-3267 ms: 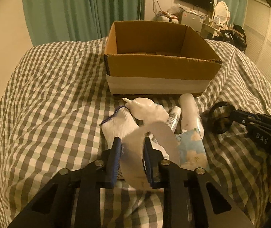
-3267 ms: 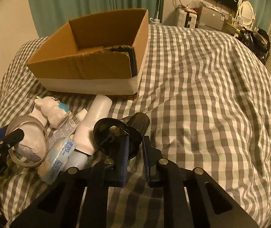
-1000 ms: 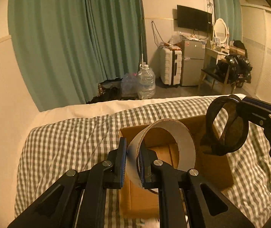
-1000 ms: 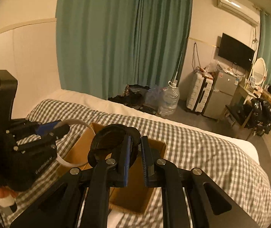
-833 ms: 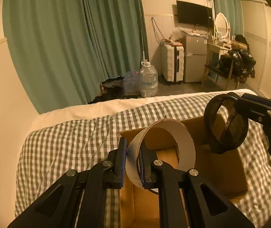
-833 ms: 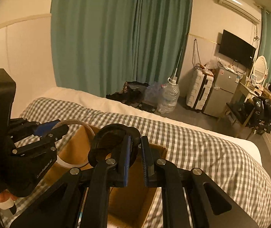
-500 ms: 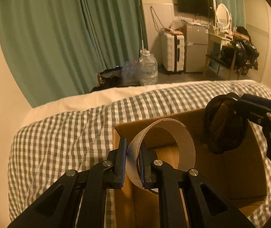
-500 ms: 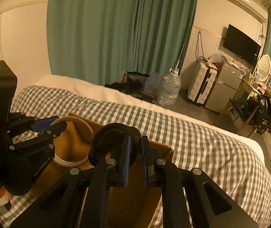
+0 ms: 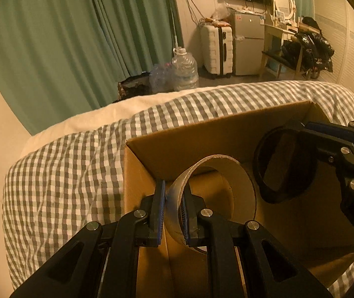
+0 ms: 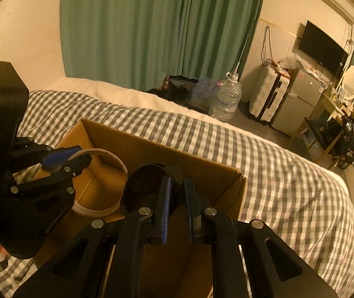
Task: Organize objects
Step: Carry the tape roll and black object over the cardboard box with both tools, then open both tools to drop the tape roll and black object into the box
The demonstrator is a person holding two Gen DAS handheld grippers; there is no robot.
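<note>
Tape roll [image 9: 214, 193] pinched in left jaws, black ring [image 10: 147, 186] in right, over box [image 9: 201, 134].

Left gripper [image 9: 173, 196]: jaws pinched narrow on a tape ring's wall, one finger inside the loop, one outside. Right gripper [image 10: 177, 196]: jaws also close together, clamped on what looks like a dark round lid's rim. Both point forward, side by side, tilted slightly down.
</note>
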